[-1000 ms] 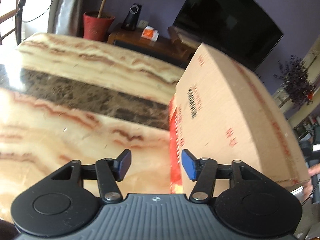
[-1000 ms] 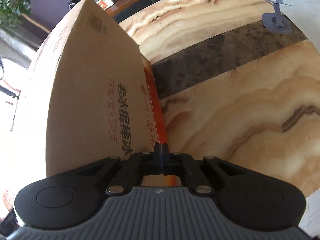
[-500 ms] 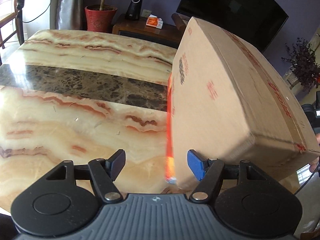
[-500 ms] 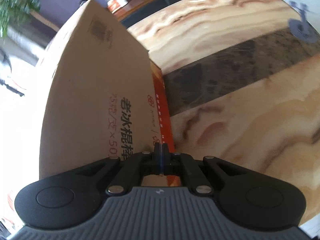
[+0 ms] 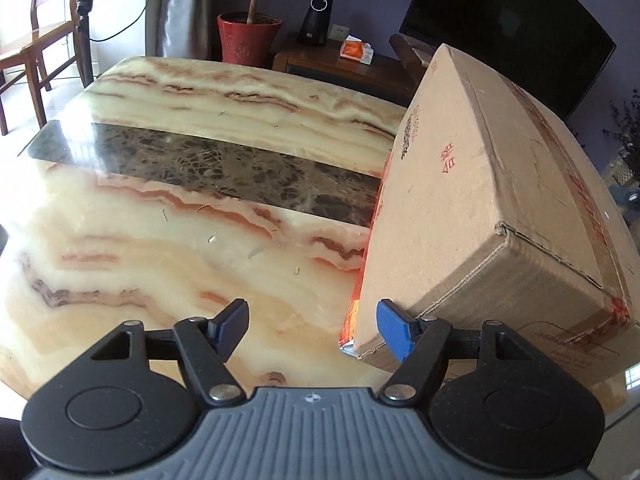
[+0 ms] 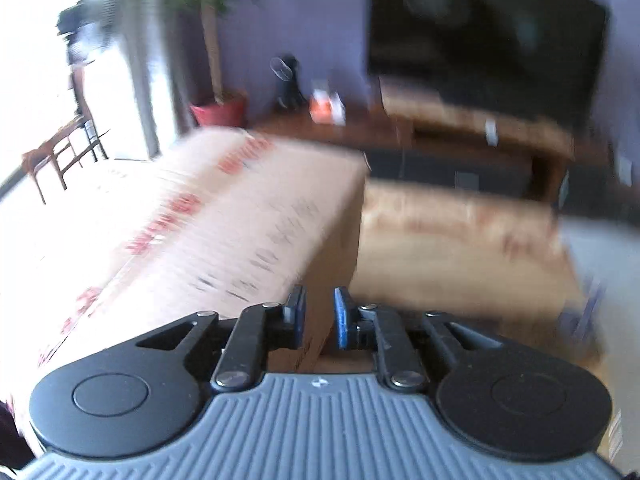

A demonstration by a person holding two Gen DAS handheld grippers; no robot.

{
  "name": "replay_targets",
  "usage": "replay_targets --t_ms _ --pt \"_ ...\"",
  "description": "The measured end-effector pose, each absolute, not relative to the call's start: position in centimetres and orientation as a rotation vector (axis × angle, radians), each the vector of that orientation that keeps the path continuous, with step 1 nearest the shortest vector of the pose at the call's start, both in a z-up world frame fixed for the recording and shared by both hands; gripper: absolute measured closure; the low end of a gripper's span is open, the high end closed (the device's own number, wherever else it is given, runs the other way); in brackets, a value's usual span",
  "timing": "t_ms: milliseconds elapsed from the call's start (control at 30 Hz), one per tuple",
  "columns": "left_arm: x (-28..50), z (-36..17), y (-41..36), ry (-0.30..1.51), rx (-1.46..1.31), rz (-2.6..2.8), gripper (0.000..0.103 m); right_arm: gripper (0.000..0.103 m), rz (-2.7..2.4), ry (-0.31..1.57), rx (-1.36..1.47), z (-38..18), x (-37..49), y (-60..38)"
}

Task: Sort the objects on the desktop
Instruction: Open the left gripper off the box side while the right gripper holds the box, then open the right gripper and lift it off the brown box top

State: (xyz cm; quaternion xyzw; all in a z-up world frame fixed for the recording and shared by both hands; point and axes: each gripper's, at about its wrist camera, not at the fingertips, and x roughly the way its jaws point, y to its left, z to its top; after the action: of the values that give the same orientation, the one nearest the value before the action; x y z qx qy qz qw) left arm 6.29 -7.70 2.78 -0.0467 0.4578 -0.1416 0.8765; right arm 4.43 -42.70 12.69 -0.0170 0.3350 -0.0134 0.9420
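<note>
A large brown cardboard box (image 5: 472, 208) with red print stands on the marble table (image 5: 200, 248), with a thin orange packet (image 5: 354, 308) upright against its left side. My left gripper (image 5: 312, 328) is open and empty, just in front of the packet's near end. In the blurred right wrist view the box (image 6: 240, 232) lies ahead and to the left. My right gripper (image 6: 318, 318) is slightly open with nothing between its blue pads (image 6: 341, 316), above the box's near corner.
A dark marble band (image 5: 224, 164) crosses the table. Behind the table stand a red plant pot (image 5: 248, 38), a wooden TV cabinet (image 5: 344, 66) with a black speaker (image 5: 318, 18) and a television (image 5: 504, 24). A wooden chair (image 5: 28, 40) stands at the far left.
My right gripper let go of the orange packet, opened slightly and swung up and away fast. My left gripper drew back and opened wider; the packet stays against the box.
</note>
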Motion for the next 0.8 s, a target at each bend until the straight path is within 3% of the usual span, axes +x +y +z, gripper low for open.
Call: replay_targets --t_ms 33,67,167,333,700,800 --pt "6.3 2.7 -7.7 0.955 -0.100 -0.294 0.032 0.058 0.007 0.652 -0.084 13.3 3.8 -42.1" --pt "6.3 2.7 -7.8 0.954 -0.101 -0.292 0.032 0.055 0.040 0.623 -0.131 13.9 3.1 -41.4" --pt "6.1 2.8 -8.2 0.932 -0.065 -0.291 0.032 0.054 0.142 0.567 -0.245 14.8 1.8 -39.0" --pt "5.8 2.8 -9.2 0.907 -0.002 -0.274 0.032 0.053 0.256 0.689 -0.298 14.3 2.4 -36.3" --pt "4.4 4.1 -9.6 0.862 0.078 -0.282 0.031 0.052 0.242 0.785 -0.179 16.5 2.0 -37.1" --pt "3.3 4.6 -8.6 0.841 0.033 -0.286 0.020 0.051 0.249 0.779 -0.191 18.6 0.9 -36.6"
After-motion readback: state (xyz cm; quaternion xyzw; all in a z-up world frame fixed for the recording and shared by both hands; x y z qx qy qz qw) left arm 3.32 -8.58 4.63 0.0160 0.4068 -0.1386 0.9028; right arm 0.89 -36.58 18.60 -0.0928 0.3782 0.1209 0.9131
